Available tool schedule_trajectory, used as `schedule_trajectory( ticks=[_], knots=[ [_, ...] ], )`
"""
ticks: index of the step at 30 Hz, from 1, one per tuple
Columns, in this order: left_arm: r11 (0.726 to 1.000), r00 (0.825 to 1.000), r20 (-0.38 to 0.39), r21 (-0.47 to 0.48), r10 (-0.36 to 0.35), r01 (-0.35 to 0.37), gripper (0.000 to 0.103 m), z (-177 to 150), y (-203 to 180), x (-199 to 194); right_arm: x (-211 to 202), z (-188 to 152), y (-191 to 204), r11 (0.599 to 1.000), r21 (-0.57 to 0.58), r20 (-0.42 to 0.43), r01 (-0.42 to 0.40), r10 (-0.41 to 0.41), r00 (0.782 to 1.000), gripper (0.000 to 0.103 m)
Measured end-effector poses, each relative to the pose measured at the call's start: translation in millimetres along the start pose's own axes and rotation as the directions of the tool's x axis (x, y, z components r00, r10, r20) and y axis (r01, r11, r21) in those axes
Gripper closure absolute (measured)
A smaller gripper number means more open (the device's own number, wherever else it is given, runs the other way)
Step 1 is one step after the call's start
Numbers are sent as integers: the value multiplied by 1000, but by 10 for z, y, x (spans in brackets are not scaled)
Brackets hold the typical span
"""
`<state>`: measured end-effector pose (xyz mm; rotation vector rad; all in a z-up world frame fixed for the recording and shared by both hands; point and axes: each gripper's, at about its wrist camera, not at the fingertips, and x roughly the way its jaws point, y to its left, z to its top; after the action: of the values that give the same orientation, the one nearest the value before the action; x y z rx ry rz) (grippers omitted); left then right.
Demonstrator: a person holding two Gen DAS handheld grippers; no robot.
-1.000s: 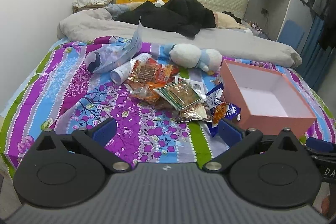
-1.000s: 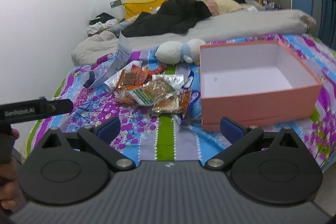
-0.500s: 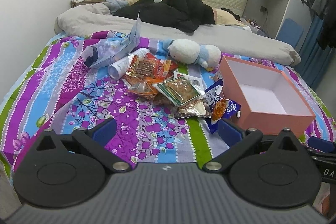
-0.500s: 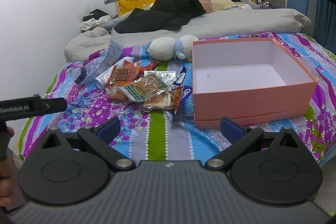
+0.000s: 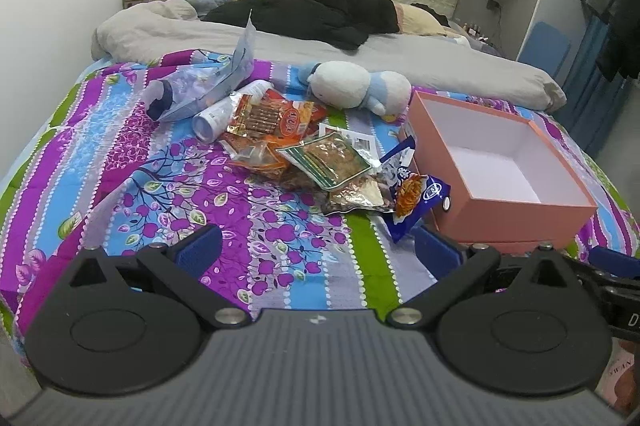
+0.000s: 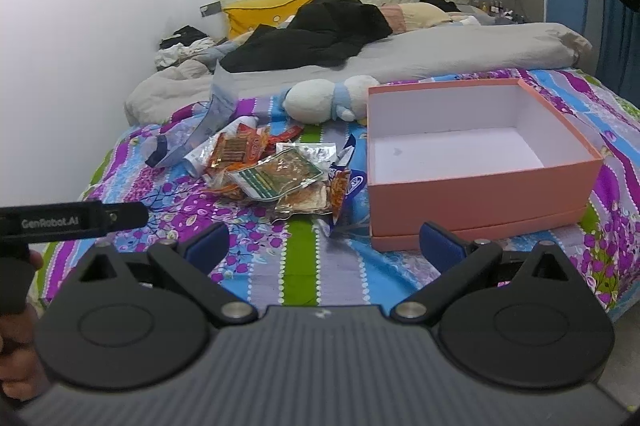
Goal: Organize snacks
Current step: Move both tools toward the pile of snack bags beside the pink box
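Both views have closed in on the bed since earlier. Left gripper (image 5: 316, 246) and right gripper (image 6: 324, 242) spread wide, empty. Snack packets (image 5: 320, 162) piled centre frame, touching pink box (image 5: 516, 210) at right.

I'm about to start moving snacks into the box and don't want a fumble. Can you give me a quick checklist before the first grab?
1. Left gripper open and empty: ok.
2. Right gripper open and empty: ok.
3. Box open, nothing inside: ok.
4. Snack pile beside the box with nothing lying over it: ok.
5. Blue packet free to lift: cannot tell; it lies against the box wall and under a foil pack.
6. Non-snacks kept apart: not ok; the plush toy and a white bottle touch the pile.
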<state>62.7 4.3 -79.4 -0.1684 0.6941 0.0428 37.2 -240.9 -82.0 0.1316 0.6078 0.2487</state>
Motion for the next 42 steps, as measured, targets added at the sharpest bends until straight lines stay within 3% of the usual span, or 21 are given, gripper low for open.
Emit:
schedule_trajectory(
  ticks=[42],
  knots=[
    [1000, 1000, -17, 9, -1, 1, 0, -27, -23, 91, 29, -71, -15, 1000, -2, 12, -3, 3, 1000, 0]
  ],
)
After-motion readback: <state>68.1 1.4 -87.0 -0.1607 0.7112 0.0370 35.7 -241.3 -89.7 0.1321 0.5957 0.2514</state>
